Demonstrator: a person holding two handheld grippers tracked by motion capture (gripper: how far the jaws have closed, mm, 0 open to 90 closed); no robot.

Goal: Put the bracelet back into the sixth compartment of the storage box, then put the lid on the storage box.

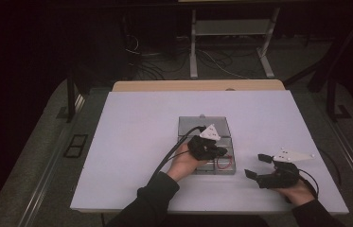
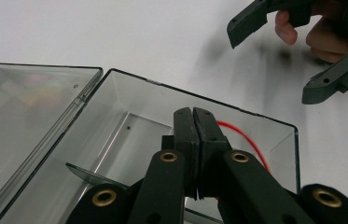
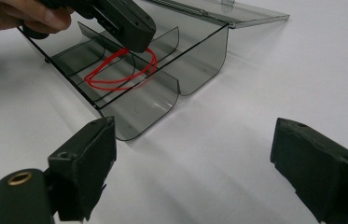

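A clear smoky plastic box (image 1: 227,169) lies open mid-table, its lid (image 1: 190,125) folded flat behind it. A thin red loop (image 3: 115,83) rests across the curved dividers inside. My left gripper (image 1: 221,151) reaches down into the box (image 2: 129,107) with its jaws pressed together (image 2: 192,114). The tip meets the loop's far edge (image 3: 136,43) and seems to pinch it, and the red strand (image 2: 251,140) curves out from behind the jaws. My right gripper (image 1: 257,165) rests low on the table to the right of the box, jaws wide apart (image 3: 202,158) with only bare table between them.
The white table (image 1: 131,142) has free surface left of the box and behind it. The table's front edge runs just behind my right hand (image 1: 299,191). Beyond the table stand a wooden strip, a metal frame (image 1: 231,28) and floor cables.
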